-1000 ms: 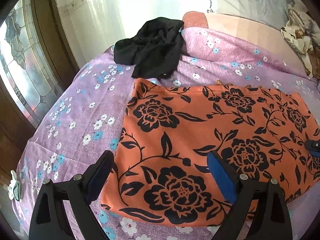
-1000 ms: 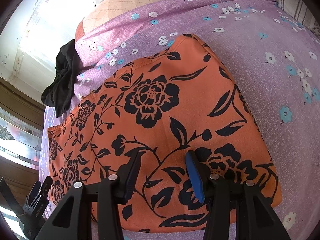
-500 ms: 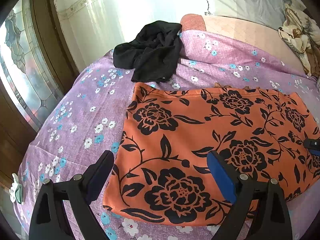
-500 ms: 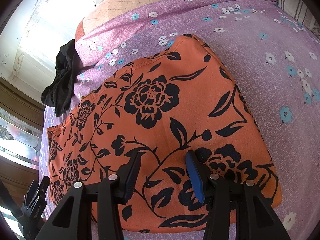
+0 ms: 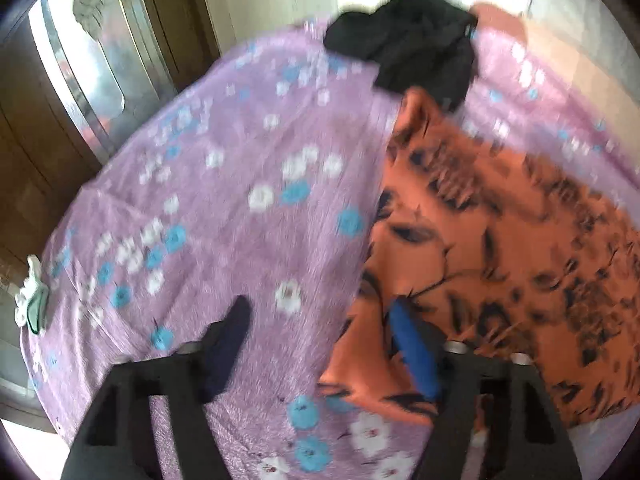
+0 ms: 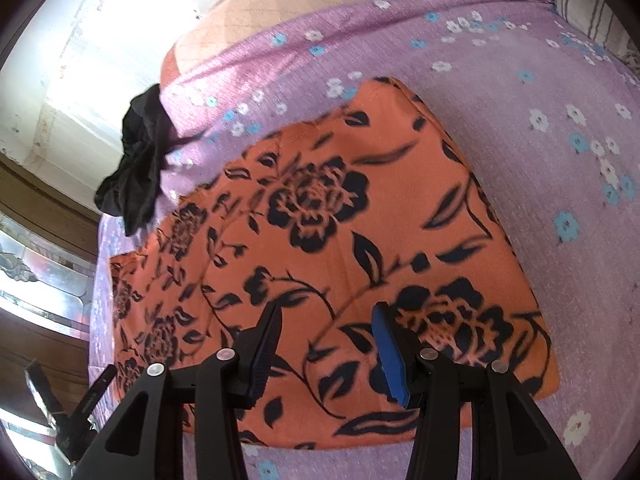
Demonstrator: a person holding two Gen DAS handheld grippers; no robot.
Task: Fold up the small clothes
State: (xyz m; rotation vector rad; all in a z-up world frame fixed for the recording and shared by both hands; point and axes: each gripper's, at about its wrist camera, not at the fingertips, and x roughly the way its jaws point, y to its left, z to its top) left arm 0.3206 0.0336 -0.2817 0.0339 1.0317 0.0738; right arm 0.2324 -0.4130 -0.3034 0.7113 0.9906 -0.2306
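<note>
An orange garment with black flowers (image 5: 500,240) (image 6: 340,240) lies flat on the purple flowered bedsheet (image 5: 220,200). My left gripper (image 5: 320,312) straddles the garment's near left edge. Its blue finger is over the cloth and its dark finger over the bare sheet. The jaws are closing, with the cloth's edge between them but not pinched. My right gripper (image 6: 328,310) stands open over the garment's near right part, with flat cloth under its fingers. The left wrist view is blurred.
A crumpled black garment (image 5: 420,44) (image 6: 136,168) lies at the bed's far edge. A stained-glass wooden door (image 5: 80,60) stands to the left. A small white and green object (image 5: 32,296) sits by the bed's left edge. A striped pillow (image 6: 592,12) is far right.
My left gripper has swung left and down to the garment's left edge, and its fingers have come closer together. The right gripper has not moved.
</note>
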